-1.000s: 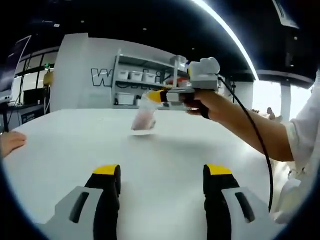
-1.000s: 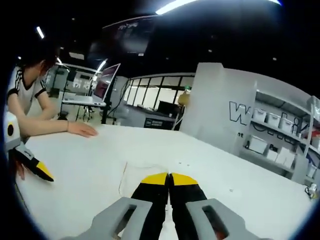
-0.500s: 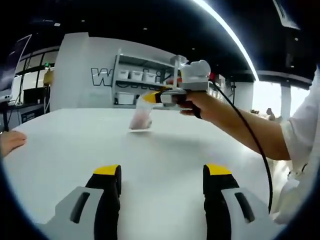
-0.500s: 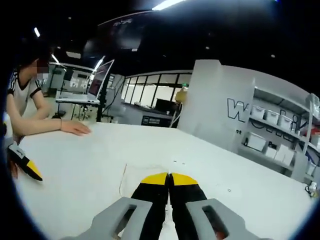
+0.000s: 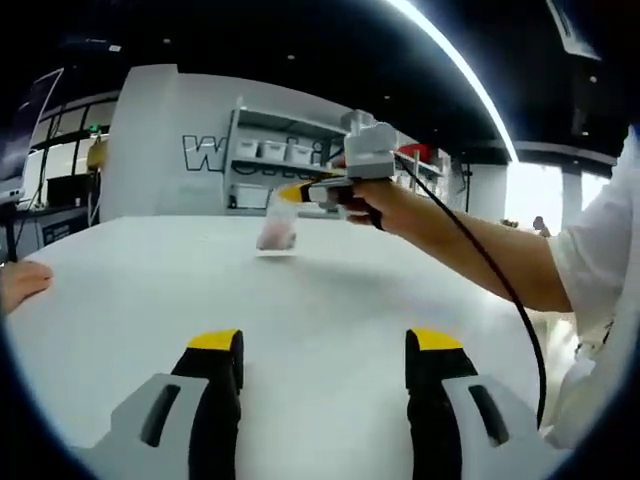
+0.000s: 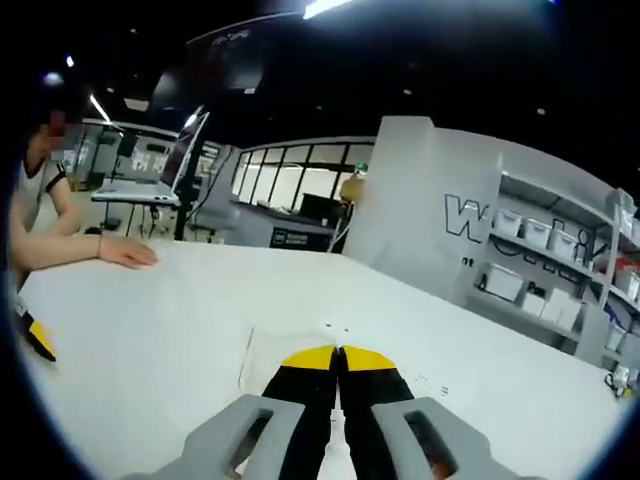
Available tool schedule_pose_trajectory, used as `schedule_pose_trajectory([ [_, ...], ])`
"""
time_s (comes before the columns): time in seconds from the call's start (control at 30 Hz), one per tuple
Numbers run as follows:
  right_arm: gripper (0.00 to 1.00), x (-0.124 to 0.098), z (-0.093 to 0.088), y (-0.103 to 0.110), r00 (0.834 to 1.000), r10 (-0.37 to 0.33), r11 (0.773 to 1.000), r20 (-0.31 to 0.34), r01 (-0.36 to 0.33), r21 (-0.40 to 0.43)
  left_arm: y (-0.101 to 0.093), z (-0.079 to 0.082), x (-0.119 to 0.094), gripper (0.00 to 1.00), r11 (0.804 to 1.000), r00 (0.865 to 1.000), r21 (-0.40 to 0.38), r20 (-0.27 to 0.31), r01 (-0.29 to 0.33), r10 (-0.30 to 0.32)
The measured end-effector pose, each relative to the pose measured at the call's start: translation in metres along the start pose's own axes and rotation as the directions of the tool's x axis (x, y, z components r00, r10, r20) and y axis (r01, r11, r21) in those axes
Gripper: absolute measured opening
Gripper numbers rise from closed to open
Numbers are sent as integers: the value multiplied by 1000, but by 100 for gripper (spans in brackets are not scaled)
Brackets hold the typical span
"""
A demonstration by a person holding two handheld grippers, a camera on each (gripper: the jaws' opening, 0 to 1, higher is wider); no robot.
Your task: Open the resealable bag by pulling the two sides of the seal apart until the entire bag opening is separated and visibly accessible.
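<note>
A white worktop (image 5: pixel 330 310) runs out to a grey wall with shelving (image 5: pixel 270 165) carrying pale storage bins at 12 o'clock in the left gripper view. Another person's hand (image 6: pixel 125 255) lies flat on the worktop at 9 o'clock in the right gripper view, well apart from the work; nothing stands between the two tools.

The resealable bag (image 5: pixel 278 228), clear with pinkish contents, hangs upright above the worktop, its long axis vertical and its seal edge uppermost. It sits at 12 o'clock from the left hand-held gripper (image 5: pixel 325 345), well ahead of it. That gripper's jaws stand wide apart with nothing between them.

The right hand-held gripper (image 6: pixel 340 352) has its yellow-tipped jaws pressed together on the bag's top edge; the clear film spreads out to 9 o'clock of the tips in the right gripper view. In the left gripper view it reaches in from 3 o'clock, held in the person's right hand (image 5: pixel 365 205), the bag dangling below its tips
</note>
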State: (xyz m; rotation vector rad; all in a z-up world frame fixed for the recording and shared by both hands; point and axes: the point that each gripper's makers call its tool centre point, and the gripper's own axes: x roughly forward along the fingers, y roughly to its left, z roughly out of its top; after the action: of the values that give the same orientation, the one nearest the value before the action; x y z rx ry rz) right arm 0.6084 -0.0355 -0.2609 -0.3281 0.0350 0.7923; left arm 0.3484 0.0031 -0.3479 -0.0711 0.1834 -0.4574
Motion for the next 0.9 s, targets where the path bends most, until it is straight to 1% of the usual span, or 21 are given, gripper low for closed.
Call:
schedule_pose_trajectory([
  [0.23, 0, 14, -8, -9, 1000, -9, 1000, -17, 9, -1, 0, 0, 0, 65, 1000, 1000, -1, -1, -1, 1],
  [0.47, 0, 13, -16, -6, 1000, 3, 1000, -23, -2, 20, -1, 0, 0, 65, 1000, 1000, -5, -1, 3, -3],
  [0.6, 0, 10, -22, 4, 999, 23, 999, -40, -22, 39, -1, 0, 0, 65, 1000, 1000, -9, 0, 5, -5],
  [0.83, 0, -2, -34, 25, 997, 47, 997, -67, -43, 60, -1, 1, -1, 64, 1000, 1000, -26, 5, 10, -10],
  [0.9, 3, -6, -38, 30, 996, 52, 997, -77, -47, 67, -1, 1, -1, 64, 1000, 1000, -26, 4, 10, -10],
])
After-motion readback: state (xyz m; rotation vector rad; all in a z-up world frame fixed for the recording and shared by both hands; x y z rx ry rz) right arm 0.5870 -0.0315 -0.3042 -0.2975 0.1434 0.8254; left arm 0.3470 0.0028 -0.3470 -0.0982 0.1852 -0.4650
